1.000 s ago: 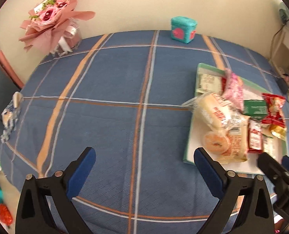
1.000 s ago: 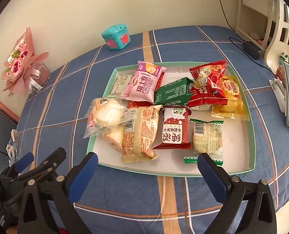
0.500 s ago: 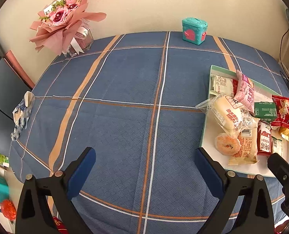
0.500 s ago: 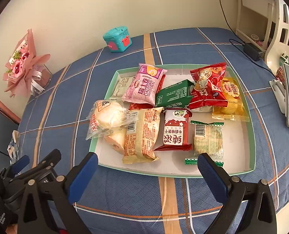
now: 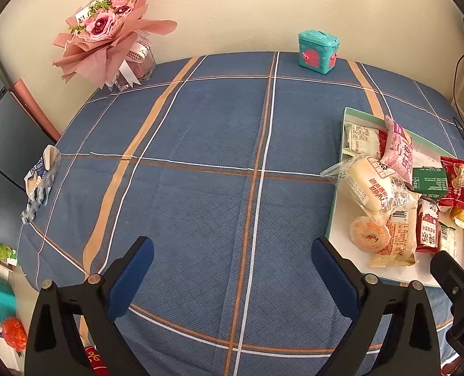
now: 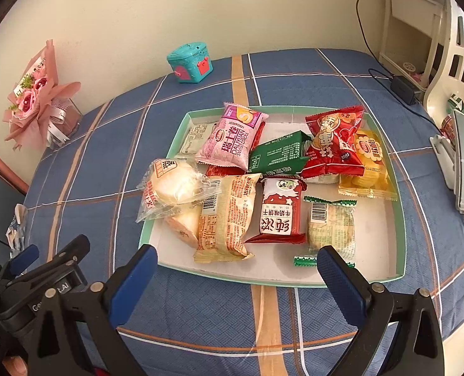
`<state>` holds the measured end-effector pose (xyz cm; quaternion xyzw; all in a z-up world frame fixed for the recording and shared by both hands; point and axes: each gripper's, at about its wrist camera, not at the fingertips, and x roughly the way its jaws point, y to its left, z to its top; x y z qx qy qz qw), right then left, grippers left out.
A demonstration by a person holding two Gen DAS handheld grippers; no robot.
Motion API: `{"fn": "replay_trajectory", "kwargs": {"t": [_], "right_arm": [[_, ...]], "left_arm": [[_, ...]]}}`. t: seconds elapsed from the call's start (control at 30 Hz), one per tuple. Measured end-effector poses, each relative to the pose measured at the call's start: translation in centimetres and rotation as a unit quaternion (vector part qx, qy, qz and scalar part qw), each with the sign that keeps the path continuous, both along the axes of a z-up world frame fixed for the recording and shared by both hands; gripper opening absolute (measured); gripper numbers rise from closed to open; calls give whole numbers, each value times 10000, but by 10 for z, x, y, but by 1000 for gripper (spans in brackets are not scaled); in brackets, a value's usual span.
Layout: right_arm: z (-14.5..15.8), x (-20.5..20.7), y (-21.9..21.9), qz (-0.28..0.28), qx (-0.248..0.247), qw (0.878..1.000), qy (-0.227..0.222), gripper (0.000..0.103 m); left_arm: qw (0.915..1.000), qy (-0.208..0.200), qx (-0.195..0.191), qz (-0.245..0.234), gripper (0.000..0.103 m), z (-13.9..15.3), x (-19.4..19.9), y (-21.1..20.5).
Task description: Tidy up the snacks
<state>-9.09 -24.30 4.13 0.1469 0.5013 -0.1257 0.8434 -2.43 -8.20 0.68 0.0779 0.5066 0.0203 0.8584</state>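
Snack tray (image 6: 401, 219) sits at table's right side, 12 o'clock of the right gripper (image 6: 236, 269), fingers spread wide, holding nothing. Packets overlap: pink swiss roll (image 6: 232, 141) covers a pale packet (image 6: 196, 134), hard to read; clear bun bag (image 6: 175, 185) overhangs the tray's 9 o'clock rim. Left gripper (image 5: 232, 260) spread wide, empty, over bare blue plaid cloth (image 5: 200, 188). Teal box (image 5: 318, 51) at 12, bouquet (image 5: 106, 31) at 10 o'clock.

Glossy plastic snack wrappers (image 6: 232, 144), woven tablecloth (image 5: 200, 188)
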Motion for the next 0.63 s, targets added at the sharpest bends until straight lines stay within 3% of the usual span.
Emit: {"fn": "replay_trajectory", "kwargs": {"t": [0.63], "right_arm": [[-3,0,-1,-13,-66,9999,82,103]], "left_arm": [[9999,-104,57,-17,100,3,-1,0]]}}
